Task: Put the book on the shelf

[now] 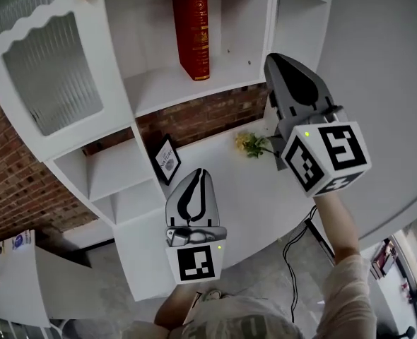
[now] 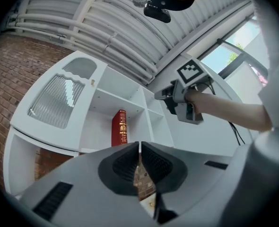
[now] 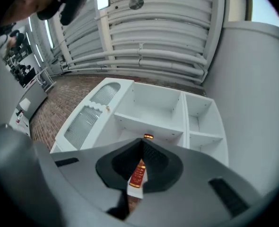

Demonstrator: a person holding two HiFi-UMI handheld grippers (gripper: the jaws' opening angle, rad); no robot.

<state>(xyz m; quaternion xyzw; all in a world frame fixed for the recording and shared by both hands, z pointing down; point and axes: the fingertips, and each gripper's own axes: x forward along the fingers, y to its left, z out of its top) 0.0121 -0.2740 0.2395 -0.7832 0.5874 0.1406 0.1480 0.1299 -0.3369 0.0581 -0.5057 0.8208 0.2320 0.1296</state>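
Head view: the book (image 1: 192, 34) stands upright in an open compartment of the shelf (image 1: 159, 83), so the placing looks done, with nothing left but to draw away; the left gripper (image 1: 202, 173) and right gripper (image 1: 274, 59) hang below it, apart from it.

Left gripper view: jaws together on nothing; the book (image 2: 119, 126) is beyond them.

Right gripper view: jaws closed and empty; the book (image 3: 138, 174) shows behind them, ungripped.

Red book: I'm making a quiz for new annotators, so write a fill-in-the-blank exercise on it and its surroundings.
The red book stands ___ on the white shelf.
The jaws of the right gripper are ___, with nothing between them.
The flowers on the counter below are ___ in colour.
Missing words: upright; shut; yellow.
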